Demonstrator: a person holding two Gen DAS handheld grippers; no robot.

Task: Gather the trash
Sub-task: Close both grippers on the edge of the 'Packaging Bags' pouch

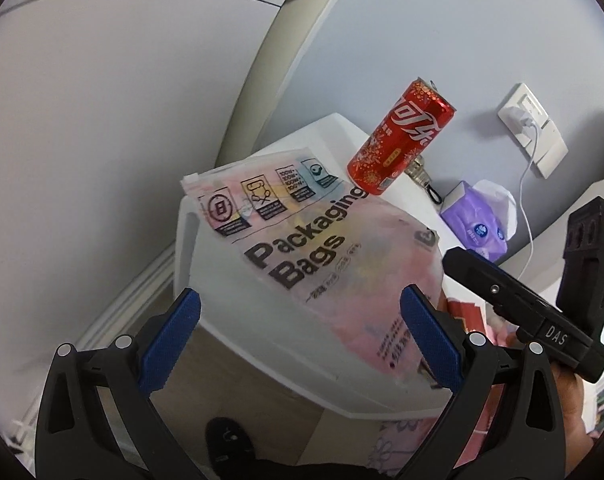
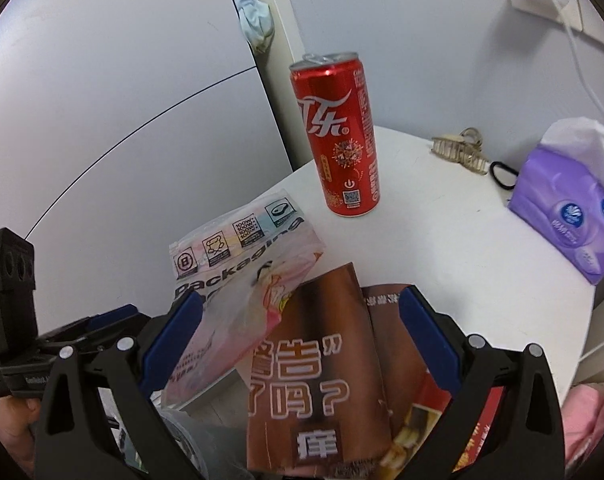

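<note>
A red cola can (image 2: 339,136) stands upright on a white table (image 2: 441,240); it also shows in the left wrist view (image 1: 401,136). A translucent "Packaging Bags" plastic bag (image 1: 302,240) lies at the table's near edge, also seen in the right wrist view (image 2: 238,256). A brown leaflet (image 2: 321,368) lies partly on the bag. My left gripper (image 1: 300,340) is open just short of the bag. My right gripper (image 2: 300,340) is open over the leaflet and the bag's edge, empty.
A purple tissue pack (image 2: 573,208), a hair clip (image 2: 459,152) and a black hair tie (image 2: 501,176) lie at the table's far right. A wall socket with a white charger cable (image 1: 529,120) is behind. Wooden floor (image 1: 262,396) lies below the table.
</note>
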